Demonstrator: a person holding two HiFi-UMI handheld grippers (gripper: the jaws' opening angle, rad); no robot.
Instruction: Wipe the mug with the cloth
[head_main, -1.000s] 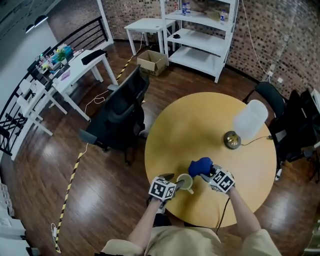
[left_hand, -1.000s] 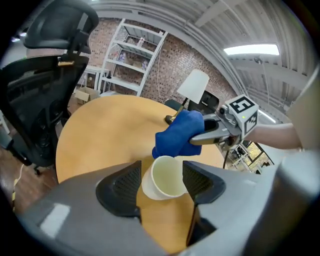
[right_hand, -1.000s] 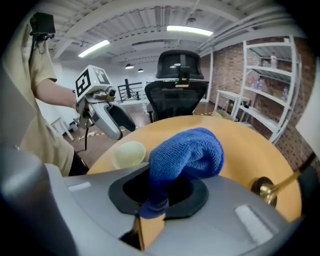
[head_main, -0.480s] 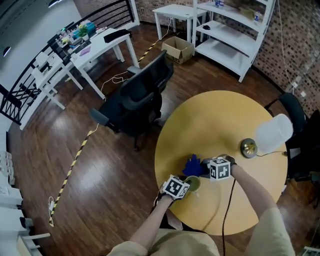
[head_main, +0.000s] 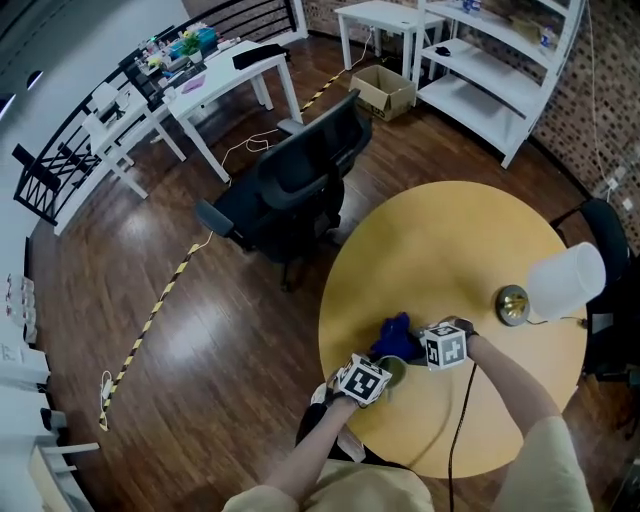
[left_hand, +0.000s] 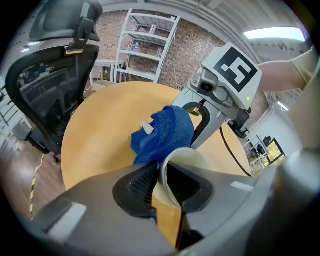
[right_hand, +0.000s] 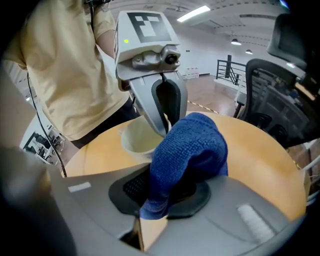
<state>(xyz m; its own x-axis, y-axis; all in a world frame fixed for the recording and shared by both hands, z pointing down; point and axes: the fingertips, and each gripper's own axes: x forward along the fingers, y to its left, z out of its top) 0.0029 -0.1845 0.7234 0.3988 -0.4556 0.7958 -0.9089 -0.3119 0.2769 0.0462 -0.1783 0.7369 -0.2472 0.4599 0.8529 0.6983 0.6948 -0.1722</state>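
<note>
Close to the near-left edge of the desk (head_main: 450, 240), the left hand-held gripper (left_hand: 165, 187), its jaws just closing, pinches the wall of the mug (left_hand: 182, 156), while the right hand-held gripper (right_hand: 165, 195) clamps the blue cloth (right_hand: 190, 147) just inward, the desk's far half open.

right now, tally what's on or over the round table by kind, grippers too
mug: 1
blue cloth: 1
lamp: 1
grippers: 2, the left gripper and the right gripper
total: 5
</note>
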